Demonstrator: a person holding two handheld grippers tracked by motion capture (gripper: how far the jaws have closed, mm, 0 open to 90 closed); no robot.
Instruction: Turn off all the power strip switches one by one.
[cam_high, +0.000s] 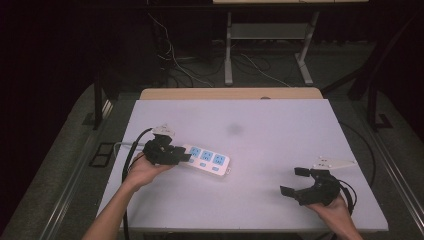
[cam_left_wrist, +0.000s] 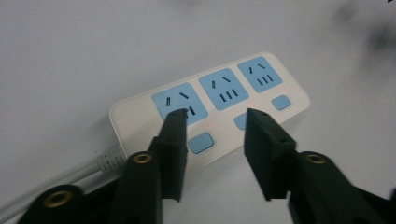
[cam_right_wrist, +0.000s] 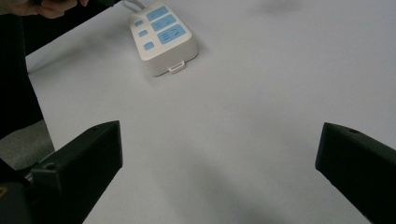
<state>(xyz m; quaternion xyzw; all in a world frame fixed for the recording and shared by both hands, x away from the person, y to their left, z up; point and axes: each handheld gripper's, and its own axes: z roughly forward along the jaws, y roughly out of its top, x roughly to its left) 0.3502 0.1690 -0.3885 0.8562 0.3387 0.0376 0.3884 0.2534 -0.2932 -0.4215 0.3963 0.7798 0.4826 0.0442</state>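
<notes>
A white power strip (cam_high: 207, 159) with three blue sockets and three blue switches lies flat on the table, left of centre. Its white cord (cam_left_wrist: 70, 175) leaves the end nearest my left hand. My left gripper (cam_high: 182, 156) is open and hovers over that cord end. Its jaws (cam_left_wrist: 215, 115) are parted above the first socket and the switches, holding nothing. My right gripper (cam_high: 292, 181) is wide open near the front right of the table, well away from the strip. The right gripper (cam_right_wrist: 218, 140) has bare table between its jaws, and the power strip (cam_right_wrist: 163, 42) lies farther off at the upper left.
The white table top (cam_high: 270, 125) has a wooden strip (cam_high: 230, 93) along its far edge. Beyond it stand metal desk legs (cam_high: 228, 50) and loose cables on a dark floor. A faint grey smudge (cam_high: 234, 129) marks the table's middle.
</notes>
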